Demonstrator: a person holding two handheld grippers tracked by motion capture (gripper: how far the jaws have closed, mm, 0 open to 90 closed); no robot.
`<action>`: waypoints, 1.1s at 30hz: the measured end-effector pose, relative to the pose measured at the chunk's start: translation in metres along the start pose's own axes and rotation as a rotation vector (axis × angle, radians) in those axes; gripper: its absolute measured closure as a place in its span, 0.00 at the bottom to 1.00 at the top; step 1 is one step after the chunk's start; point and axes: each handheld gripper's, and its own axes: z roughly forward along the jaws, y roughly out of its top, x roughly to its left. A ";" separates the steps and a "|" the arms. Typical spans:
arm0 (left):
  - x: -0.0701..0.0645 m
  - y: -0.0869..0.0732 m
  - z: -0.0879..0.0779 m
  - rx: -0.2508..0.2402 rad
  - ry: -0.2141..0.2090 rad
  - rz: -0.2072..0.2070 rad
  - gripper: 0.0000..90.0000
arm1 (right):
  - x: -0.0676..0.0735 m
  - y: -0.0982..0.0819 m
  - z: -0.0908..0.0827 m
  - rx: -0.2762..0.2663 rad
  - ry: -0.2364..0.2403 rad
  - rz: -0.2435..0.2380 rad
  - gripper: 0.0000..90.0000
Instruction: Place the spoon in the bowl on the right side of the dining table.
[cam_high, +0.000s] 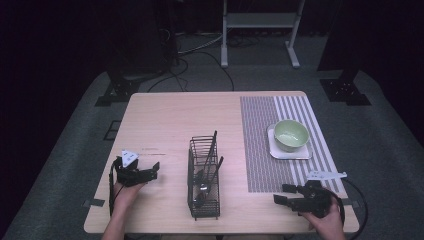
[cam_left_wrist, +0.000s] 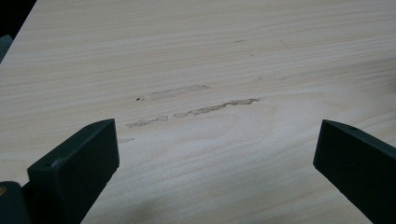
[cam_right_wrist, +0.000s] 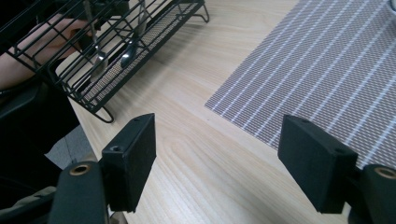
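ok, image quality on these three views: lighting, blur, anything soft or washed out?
High view: table evenly lit, surroundings fall to near black, overall slightly soft, green bowl readable. Left gripper view: wood grain sharp mid-frame, near jaw tips soft, a dim shadow along the bottom edge. Right gripper view: striped placemat crisp, wire rack and the cutlery in it slightly blurred, no strong glare.

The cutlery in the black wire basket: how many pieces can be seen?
3, as far as I can tell. All stand in the basket at the table's middle: two black handles lean up right, one spoon lies lower. More may be hidden.
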 end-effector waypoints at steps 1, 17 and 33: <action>0.000 0.000 0.000 -0.001 0.000 -0.004 0.00 | 0.002 0.001 0.001 0.001 0.001 -0.010 0.29; -0.001 -0.001 -0.001 -0.014 0.002 0.000 0.00 | 0.022 0.020 0.013 0.017 0.056 -0.051 0.28; 0.000 -0.001 -0.001 -0.007 0.000 -0.002 0.00 | 0.041 0.037 0.033 0.053 0.111 -0.091 0.28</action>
